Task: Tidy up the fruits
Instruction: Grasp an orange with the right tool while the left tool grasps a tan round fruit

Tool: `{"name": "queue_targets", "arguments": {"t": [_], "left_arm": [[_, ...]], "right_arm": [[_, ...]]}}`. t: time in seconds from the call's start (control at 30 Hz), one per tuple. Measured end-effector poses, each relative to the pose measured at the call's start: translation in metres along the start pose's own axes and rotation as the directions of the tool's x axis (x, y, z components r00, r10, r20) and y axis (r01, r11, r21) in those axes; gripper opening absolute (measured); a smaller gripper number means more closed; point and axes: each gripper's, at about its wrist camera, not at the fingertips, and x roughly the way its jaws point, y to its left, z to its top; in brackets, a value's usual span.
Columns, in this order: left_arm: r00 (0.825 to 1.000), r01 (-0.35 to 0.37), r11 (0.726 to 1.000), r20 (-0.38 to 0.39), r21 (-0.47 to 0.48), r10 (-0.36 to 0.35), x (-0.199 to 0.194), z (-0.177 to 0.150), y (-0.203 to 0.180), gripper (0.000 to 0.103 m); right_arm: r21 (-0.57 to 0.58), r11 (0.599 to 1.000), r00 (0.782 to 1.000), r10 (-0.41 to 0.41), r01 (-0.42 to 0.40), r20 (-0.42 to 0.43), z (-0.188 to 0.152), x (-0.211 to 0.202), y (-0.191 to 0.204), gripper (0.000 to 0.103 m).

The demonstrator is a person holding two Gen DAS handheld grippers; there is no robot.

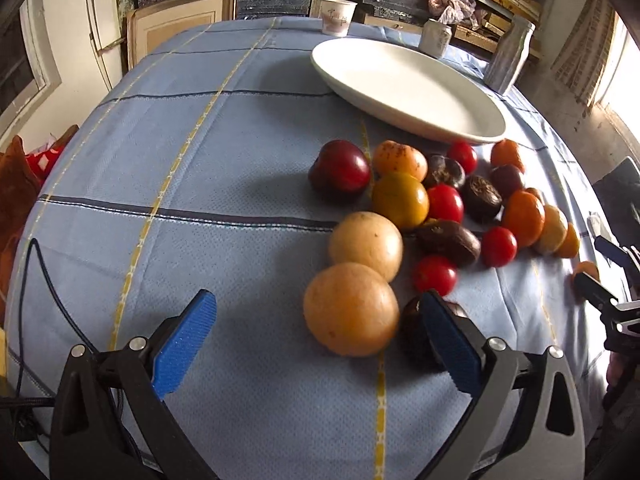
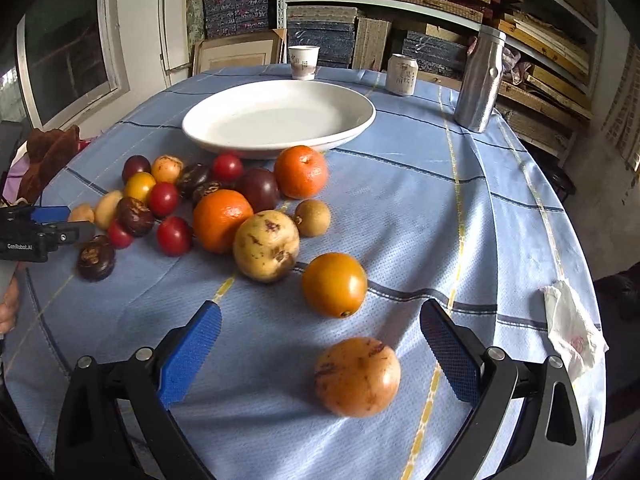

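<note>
Several loose fruits lie on the blue checked cloth in front of an empty white plate [image 1: 412, 92], which also shows in the right wrist view [image 2: 280, 116]. My left gripper [image 1: 316, 312] is open, its jaws either side of a tan round fruit [image 1: 351, 309]; a dark fruit [image 1: 412, 328] sits by its right finger. My right gripper [image 2: 320, 332] is open around a brownish-orange fruit [image 2: 357, 376], with an orange fruit [image 2: 334, 284] just beyond. Red tomatoes [image 1: 445, 203], oranges [image 2: 222, 220] and dark fruits [image 2: 135, 210] form the heap.
A paper cup [image 2: 304, 62], a white can [image 2: 402, 74] and a metal bottle [image 2: 480, 80] stand at the table's far edge. A crumpled tissue [image 2: 572, 336] lies at the right edge. A black cable [image 1: 36, 280] runs on the cloth at left. Shelves stand behind.
</note>
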Motion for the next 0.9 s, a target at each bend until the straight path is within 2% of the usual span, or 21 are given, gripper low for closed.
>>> {"name": "queue_targets", "arguments": {"t": [0.07,0.17,0.27,0.33,0.4,0.43,0.67,0.73,0.83,0.87,0.9], "left_arm": [[0.999,0.037,0.999,0.002,-0.008,-0.037,0.005,0.001,0.004,0.099],[0.992,0.123,0.991,-0.003,-0.041,-0.124,0.009,0.002,0.012,0.099],[0.993,0.114,0.993,0.008,0.009,-0.115,0.005,-0.002,0.008,0.099],[0.994,0.102,0.992,0.019,0.071,-0.104,0.000,-0.005,0.002,0.099],[0.996,0.084,0.989,0.031,0.124,-0.088,-0.005,-0.007,0.000,0.099],[0.996,0.080,0.988,0.032,0.132,-0.085,-0.005,-0.007,0.000,0.099],[0.995,0.087,0.992,0.038,0.089,-0.090,0.002,-0.003,0.010,0.099],[0.992,0.114,0.987,0.045,0.115,-0.120,0.001,-0.004,0.003,0.099],[0.994,0.078,0.981,0.059,0.177,-0.090,-0.003,-0.004,-0.011,0.097],[0.994,0.086,0.979,0.053,0.185,-0.097,-0.004,-0.004,-0.013,0.085],[0.990,0.124,0.975,0.036,0.183,-0.133,-0.004,-0.002,-0.015,0.069]], "right_arm": [[0.011,1.000,1.000,0.014,-0.014,-0.002,0.004,0.004,-0.005,0.088],[0.022,0.999,1.000,0.026,-0.026,-0.012,0.010,0.011,-0.011,0.084],[0.018,0.999,1.000,0.027,-0.027,-0.009,0.011,0.014,-0.011,0.076],[0.016,0.999,0.999,0.033,-0.033,-0.008,0.011,0.015,-0.011,0.065],[0.020,0.999,0.999,0.047,-0.047,-0.017,0.011,0.018,-0.013,0.049],[0.032,0.998,0.998,0.061,-0.060,-0.024,0.010,0.021,-0.014,0.047],[0.078,0.993,0.996,0.088,-0.086,-0.023,0.010,0.025,-0.023,0.045],[0.079,0.993,0.995,0.094,-0.092,-0.025,0.009,0.026,-0.022,0.046],[0.082,0.992,0.995,0.098,-0.095,-0.025,0.010,0.027,-0.023,0.045],[0.083,0.992,0.995,0.099,-0.096,-0.025,0.009,0.027,-0.023,0.045],[0.085,0.992,0.995,0.101,-0.098,-0.025,0.009,0.027,-0.023,0.045]]}}
